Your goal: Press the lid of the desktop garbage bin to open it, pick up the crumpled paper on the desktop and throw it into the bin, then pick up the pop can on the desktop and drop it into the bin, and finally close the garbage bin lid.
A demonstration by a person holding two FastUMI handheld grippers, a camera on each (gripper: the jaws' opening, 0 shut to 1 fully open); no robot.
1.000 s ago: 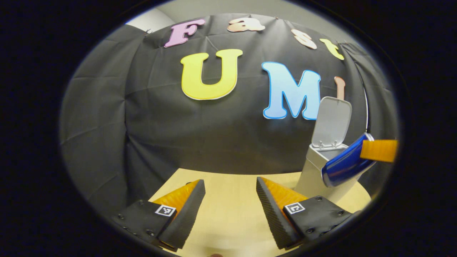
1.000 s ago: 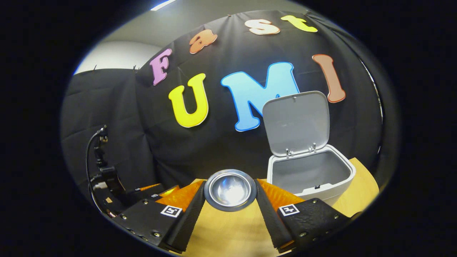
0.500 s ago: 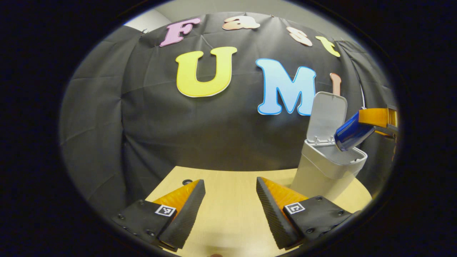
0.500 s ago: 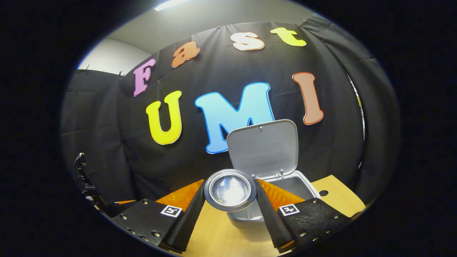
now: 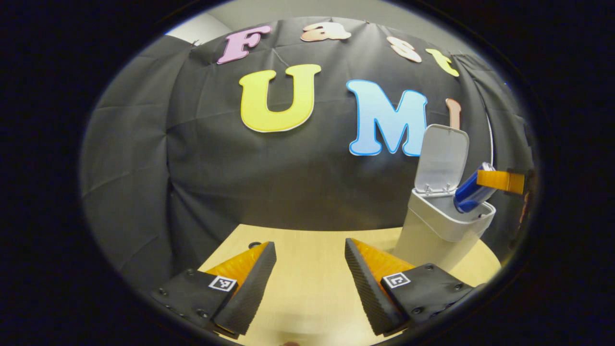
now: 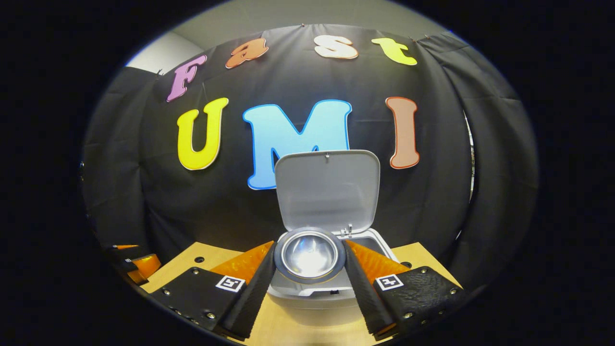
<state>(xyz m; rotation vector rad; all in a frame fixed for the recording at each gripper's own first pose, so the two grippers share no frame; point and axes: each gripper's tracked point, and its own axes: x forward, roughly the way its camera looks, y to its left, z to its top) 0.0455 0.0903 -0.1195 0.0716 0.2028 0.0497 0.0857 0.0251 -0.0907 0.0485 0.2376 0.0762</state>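
Right gripper view: I've got the right gripper [image 6: 310, 257] clamped on the pop can [image 6: 310, 254] above the bin [image 6: 331, 290]; left gripper [image 5: 310, 276] apart; tilted can may catch the rim

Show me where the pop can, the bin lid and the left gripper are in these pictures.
pop can [image 6: 311, 254], right gripper view, on its shiny concave end.
bin lid [image 6: 327, 190], right gripper view, on the inner face of the raised lid.
left gripper [image 5: 310, 278], left gripper view, midway between its two fingertips.
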